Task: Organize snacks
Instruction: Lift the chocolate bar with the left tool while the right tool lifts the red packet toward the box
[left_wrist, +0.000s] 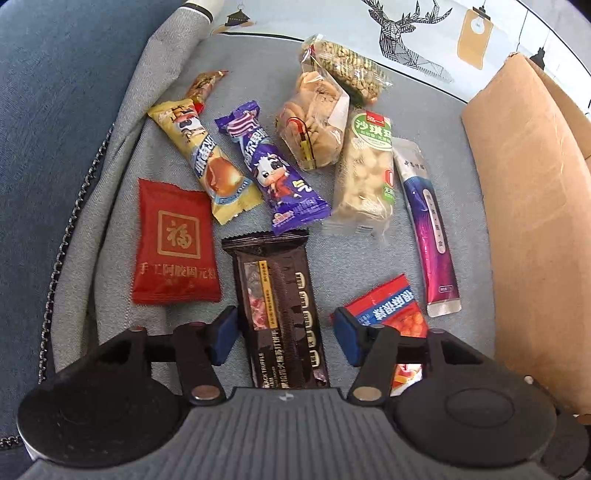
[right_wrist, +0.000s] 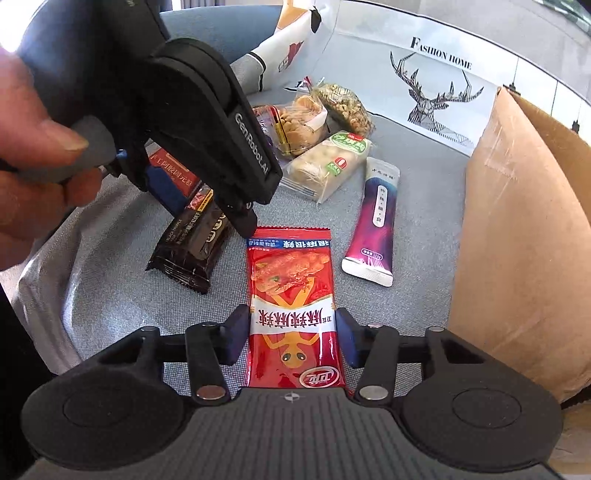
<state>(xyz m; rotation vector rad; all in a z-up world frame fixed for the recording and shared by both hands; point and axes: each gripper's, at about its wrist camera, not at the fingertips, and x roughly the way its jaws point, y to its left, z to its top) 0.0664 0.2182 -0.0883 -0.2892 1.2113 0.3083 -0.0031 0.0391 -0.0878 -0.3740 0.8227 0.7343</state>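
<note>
Black cracker pack (left_wrist: 279, 314) between wide left jaws; red snack pack (right_wrist: 293, 314) between right jaws, seemingly unclamped.

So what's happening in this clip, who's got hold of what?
A person is sorting snacks spread over a grey cushion beside a cardboard box. The left hand-held gripper is open, its fingers straddling a black truffle ham cracker packet. The right hand-held gripper is also open, straddling a red spicy snack packet. Neither packet is clamped or lifted yet. The other snacks, including a purple stick sachet and a red square pouch, lie untouched.
</note>
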